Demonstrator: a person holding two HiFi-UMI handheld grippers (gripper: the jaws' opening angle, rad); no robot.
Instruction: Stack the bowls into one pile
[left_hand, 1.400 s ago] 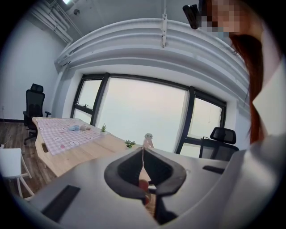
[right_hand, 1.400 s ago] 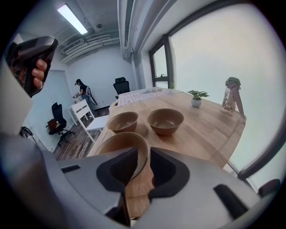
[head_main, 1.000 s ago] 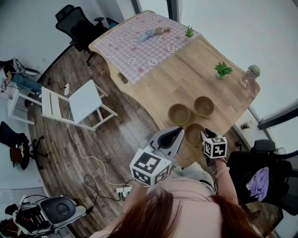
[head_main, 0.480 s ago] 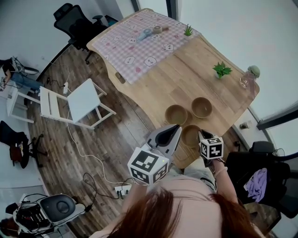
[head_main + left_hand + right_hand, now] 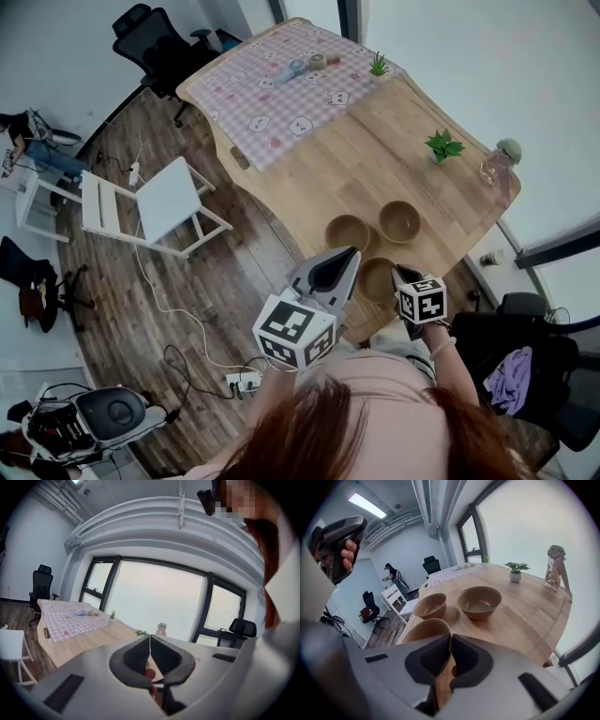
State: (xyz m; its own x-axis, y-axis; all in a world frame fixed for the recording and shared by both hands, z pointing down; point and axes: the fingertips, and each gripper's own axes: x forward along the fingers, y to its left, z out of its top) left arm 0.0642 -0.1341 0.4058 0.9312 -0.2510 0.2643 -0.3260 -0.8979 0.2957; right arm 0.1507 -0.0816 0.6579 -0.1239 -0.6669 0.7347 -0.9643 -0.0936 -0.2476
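As I judge it, the stacking is only at its start: all three bowls stand apart on the table (image 5: 375, 159), and none is inside another. The right gripper (image 5: 450, 637) has just been closing its jaws. They now seem to pinch the rim of the near bowl (image 5: 424, 630), which sits at its tips, a little to the left, and is not yet lifted. The second bowl (image 5: 430, 605) is just beyond that one. The third bowl (image 5: 478, 601) is ahead and more to the right, near the second but apart from it. The left gripper (image 5: 149, 637) is closed with nothing between its jaws, and it hangs in the air off to the left of the right gripper, away from the bowls. Two placings remain, I think.

The table is light wood with a curved edge. Far ahead of both grippers lies a checked cloth (image 5: 281, 89), and to the right stand a plant (image 5: 442, 145) and a bottle (image 5: 495, 164). The room has a dark wood floor (image 5: 187, 300), a white chair (image 5: 159, 202) and large windows.
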